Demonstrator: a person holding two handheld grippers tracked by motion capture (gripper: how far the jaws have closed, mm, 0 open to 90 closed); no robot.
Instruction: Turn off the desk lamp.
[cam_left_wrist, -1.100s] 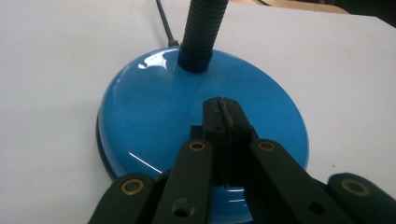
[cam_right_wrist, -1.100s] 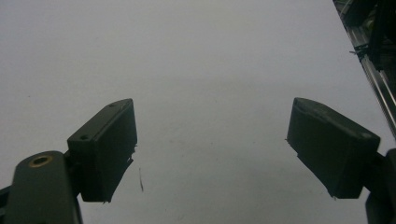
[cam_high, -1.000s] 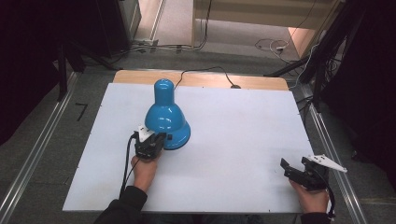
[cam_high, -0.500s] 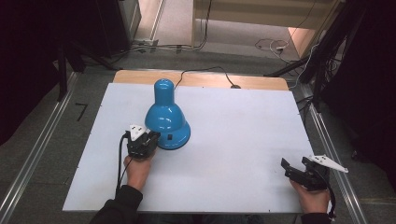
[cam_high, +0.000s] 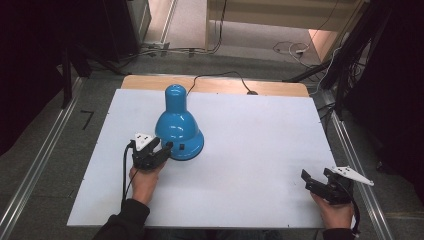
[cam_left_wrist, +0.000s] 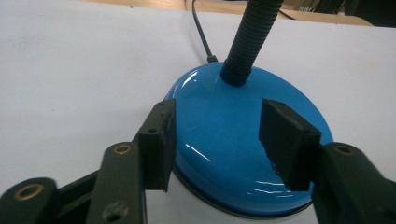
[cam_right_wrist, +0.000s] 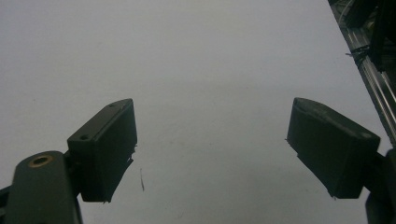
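Note:
A blue desk lamp (cam_high: 178, 131) stands left of the middle of the white table (cam_high: 260, 135), its shade hanging over its round base. In the left gripper view the glossy blue base (cam_left_wrist: 224, 135) bears a black flexible neck (cam_left_wrist: 250, 37). My left gripper (cam_high: 165, 148) sits at the base's front left edge, open, its jaws to either side of the dome (cam_left_wrist: 217, 135) without touching it. My right gripper (cam_high: 316, 174) rests near the table's front right corner, open, with only bare table between its fingers (cam_right_wrist: 212, 135).
The lamp's black cord (cam_high: 215, 79) runs from the lamp to the far edge, across a wooden strip (cam_high: 270, 87). Metal rails (cam_high: 355, 150) flank the table. The right gripper is close to the table's right edge.
My left gripper has drawn a little to the left, off the lamp's front, then held still. The right gripper has not moved.

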